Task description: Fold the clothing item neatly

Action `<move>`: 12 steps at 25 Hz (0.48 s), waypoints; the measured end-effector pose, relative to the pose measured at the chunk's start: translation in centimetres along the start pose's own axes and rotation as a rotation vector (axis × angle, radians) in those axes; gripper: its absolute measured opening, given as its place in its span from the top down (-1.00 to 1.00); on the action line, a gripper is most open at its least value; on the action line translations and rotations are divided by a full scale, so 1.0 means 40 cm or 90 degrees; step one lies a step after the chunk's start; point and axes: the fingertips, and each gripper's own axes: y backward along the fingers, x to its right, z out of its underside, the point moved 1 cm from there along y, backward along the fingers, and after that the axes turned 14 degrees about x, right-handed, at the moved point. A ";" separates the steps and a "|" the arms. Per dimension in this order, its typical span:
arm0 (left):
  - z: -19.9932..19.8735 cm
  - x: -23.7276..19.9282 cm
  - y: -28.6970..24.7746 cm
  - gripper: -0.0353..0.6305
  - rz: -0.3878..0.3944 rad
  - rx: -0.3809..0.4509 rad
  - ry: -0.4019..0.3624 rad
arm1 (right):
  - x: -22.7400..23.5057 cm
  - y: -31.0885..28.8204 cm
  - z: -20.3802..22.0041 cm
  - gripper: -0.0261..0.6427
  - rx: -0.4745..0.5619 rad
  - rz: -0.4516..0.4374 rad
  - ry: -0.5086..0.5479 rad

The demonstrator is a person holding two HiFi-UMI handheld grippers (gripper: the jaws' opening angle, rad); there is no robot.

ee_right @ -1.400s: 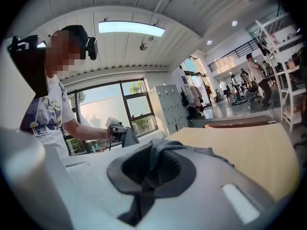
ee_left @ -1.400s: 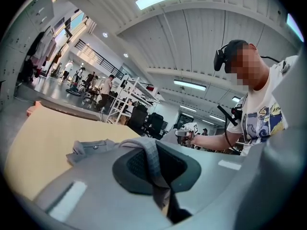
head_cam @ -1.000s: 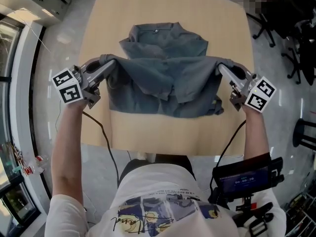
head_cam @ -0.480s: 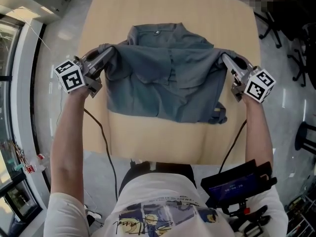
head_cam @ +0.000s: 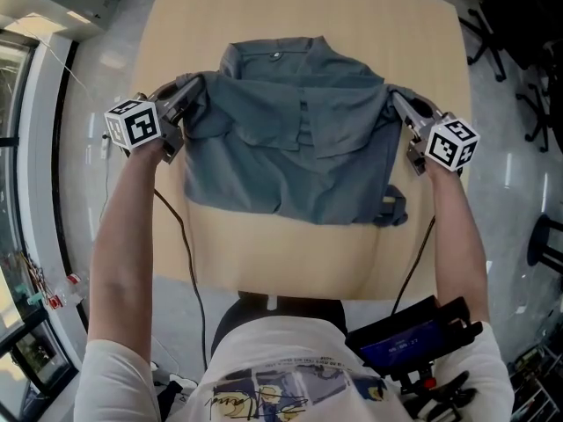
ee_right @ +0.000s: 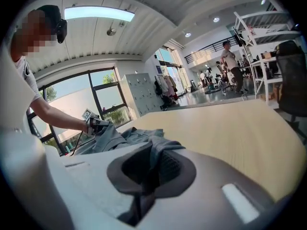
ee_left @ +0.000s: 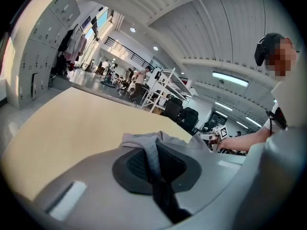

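A grey collared shirt (head_cam: 295, 139) lies on the wooden table (head_cam: 264, 244), its lower part folded up toward the collar. My left gripper (head_cam: 195, 86) is shut on the shirt's left edge; in the left gripper view grey cloth (ee_left: 153, 150) runs between the closed jaws. My right gripper (head_cam: 391, 97) is shut on the right edge, and cloth (ee_right: 156, 152) shows pinched in the right gripper view. Both grippers hold the folded hem low over the shirt's upper part. A corner of fabric (head_cam: 393, 207) sticks out at the lower right.
The table's near edge (head_cam: 273, 284) lies just in front of the person's body. Cables (head_cam: 180, 244) hang from both grippers. Office chairs (head_cam: 519, 33) stand to the right of the table. A window wall (head_cam: 26, 148) runs along the left.
Both grippers have carried the shirt's hem forward and down toward the collar. The folded part now covers more of the shirt and lies flatter.
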 end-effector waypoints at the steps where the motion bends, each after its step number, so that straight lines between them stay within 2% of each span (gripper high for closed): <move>1: 0.013 -0.010 -0.004 0.86 -0.008 -0.010 -0.003 | 0.009 -0.001 0.015 0.90 -0.007 0.004 -0.004; 12: 0.097 -0.064 -0.022 0.86 -0.054 -0.071 -0.031 | 0.045 -0.014 0.102 0.90 -0.033 0.036 0.004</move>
